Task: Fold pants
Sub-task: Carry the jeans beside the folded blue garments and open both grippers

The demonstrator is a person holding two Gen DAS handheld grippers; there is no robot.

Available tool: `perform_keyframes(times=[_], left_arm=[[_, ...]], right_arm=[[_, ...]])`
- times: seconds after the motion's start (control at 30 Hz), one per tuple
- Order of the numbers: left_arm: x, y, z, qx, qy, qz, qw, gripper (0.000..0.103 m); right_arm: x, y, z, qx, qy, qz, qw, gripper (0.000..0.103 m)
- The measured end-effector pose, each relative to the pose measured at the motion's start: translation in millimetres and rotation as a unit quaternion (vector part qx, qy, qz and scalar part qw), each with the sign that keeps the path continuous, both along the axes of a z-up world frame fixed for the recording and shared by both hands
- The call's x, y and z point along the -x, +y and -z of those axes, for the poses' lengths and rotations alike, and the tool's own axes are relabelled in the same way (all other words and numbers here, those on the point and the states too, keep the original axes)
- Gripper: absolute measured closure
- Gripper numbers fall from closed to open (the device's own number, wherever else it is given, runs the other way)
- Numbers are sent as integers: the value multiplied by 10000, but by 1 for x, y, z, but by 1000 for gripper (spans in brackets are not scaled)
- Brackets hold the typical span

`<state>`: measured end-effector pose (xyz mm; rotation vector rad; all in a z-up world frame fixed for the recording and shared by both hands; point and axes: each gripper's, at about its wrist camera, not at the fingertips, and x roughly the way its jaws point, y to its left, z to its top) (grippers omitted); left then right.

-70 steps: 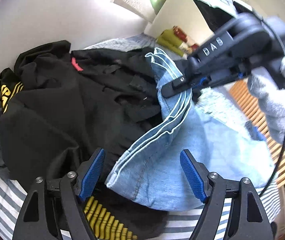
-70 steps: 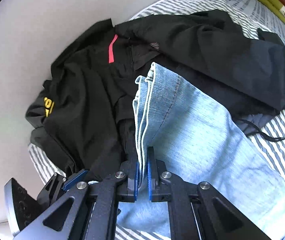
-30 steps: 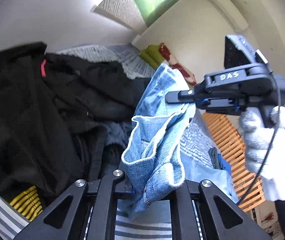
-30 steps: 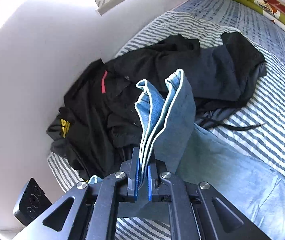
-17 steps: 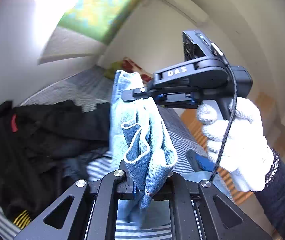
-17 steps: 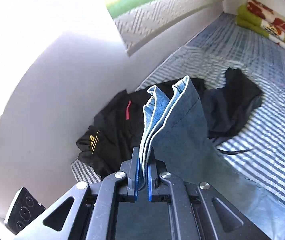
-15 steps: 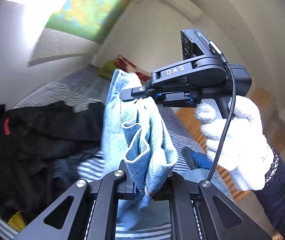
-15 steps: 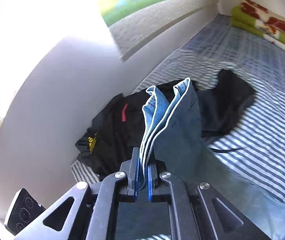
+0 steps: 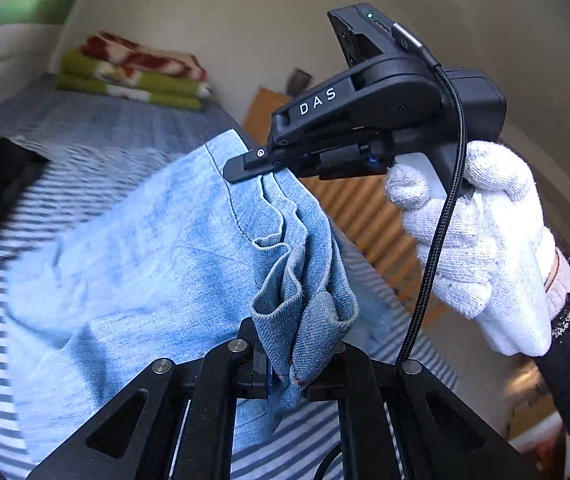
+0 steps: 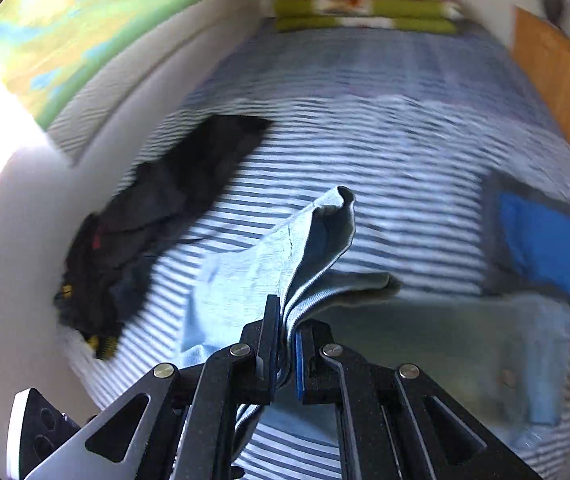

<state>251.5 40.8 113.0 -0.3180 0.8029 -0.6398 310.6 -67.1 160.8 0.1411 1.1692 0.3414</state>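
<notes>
I have the jeans (image 9: 157, 248) pinched in both tongs: my left tongs (image 9: 289, 376) are clamped on a bunched wad of denim at one end, and my right tongs (image 9: 245, 168) bite the edge next to it, with my gloved hand (image 9: 473, 240) on the handle. In the right wrist view the right tongs (image 10: 283, 356) grip several stacked layers of the same edge. The gripped end is lifted off the striped bed (image 10: 385, 152); the rest of the jeans trails down onto the sheet below.

To do this carry well, I judge I should keep both grips tight and level with each other, so the layers do not slip out or twist. I should hold the two ends apart enough to draw the edge taut, then lay the cloth down over the clear striped stretch, well away from the black clothes (image 10: 157, 216) by the wall and the blue thing (image 10: 541, 236) on the far side. The left wad looks uneven, so I would lower it slowly and let the fold settle flat before letting go.
</notes>
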Motion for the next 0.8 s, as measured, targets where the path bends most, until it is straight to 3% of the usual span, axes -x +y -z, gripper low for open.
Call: perform_keyframes(times=[0.27,0.37,0.47,0.5,0.57,0.63,0.8], left_arm=[[-15,-143,80,-229,713,898,9931,95],[-4,-187,111,-531,871,1160,9880,95],[-10,-199,136,-722,1013,1280,9839,95],[-12,-200,142,-735,1083,1311,9827,95],[-17,-204,151,-763,1120,1320,9819,95],[-24,-205,157,-805,1125,1312,9817,95],[-29,-215,162,-997,1098,1291,9805,95]], right_arm=[[22,-166,88,-51,562,983,9936,97],[31,-195,122,-143,768,1153,9903,98],[38,-208,145,-232,801,1117,9902,96],[40,-209,146,-176,809,1026,9913,96],[45,-216,145,-176,759,995,9920,80],[52,-227,141,-110,652,1109,9916,74],[78,-280,133,-477,468,1841,9806,73]])
